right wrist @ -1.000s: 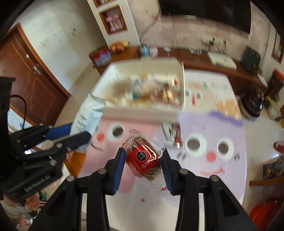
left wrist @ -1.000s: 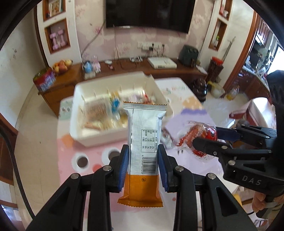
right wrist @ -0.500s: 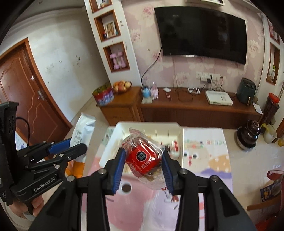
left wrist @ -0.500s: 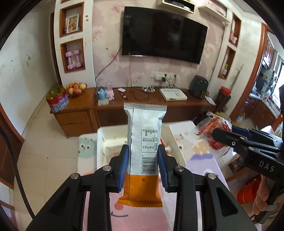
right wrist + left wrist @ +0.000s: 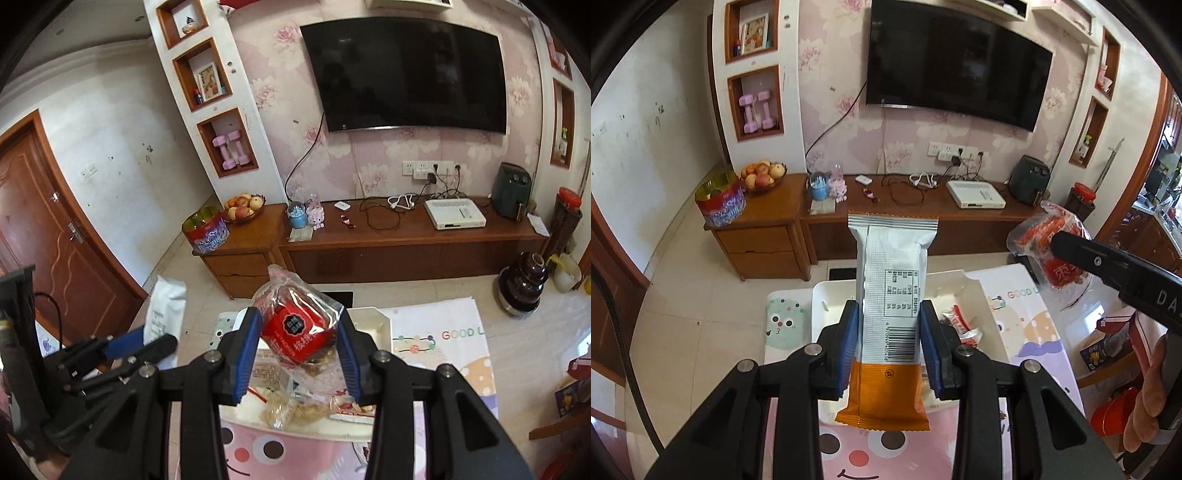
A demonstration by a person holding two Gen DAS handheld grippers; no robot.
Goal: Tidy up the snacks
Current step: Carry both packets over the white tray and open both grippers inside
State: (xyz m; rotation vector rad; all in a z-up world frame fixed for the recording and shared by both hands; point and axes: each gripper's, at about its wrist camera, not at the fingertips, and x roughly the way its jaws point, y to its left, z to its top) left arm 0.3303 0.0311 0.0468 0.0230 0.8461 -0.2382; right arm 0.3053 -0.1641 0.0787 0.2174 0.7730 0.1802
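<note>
My left gripper (image 5: pixel 888 345) is shut on a white and orange snack bar (image 5: pixel 891 295), held upright above the white box (image 5: pixel 827 306) of snacks on the table. My right gripper (image 5: pixel 299 354) is shut on a red snack in a clear wrapper (image 5: pixel 297 334), held above the same white box (image 5: pixel 380 325). The left gripper and its bar show at the left of the right wrist view (image 5: pixel 162 317). The right gripper and its red snack show at the right of the left wrist view (image 5: pixel 1060 251). Several loose snacks (image 5: pixel 295 406) lie in the box.
The table has a pink and purple cartoon cloth (image 5: pixel 857 454). Beyond it stands a long wooden TV cabinet (image 5: pixel 923 206) with a fruit bowl (image 5: pixel 762 175), a router and cables. A TV (image 5: pixel 402 74) hangs on the wall. A brown door (image 5: pixel 48 229) is at the left.
Both grippers have risen and tilted up with their snacks. The views now take in the wall and TV, and the box sits lower in both views.
</note>
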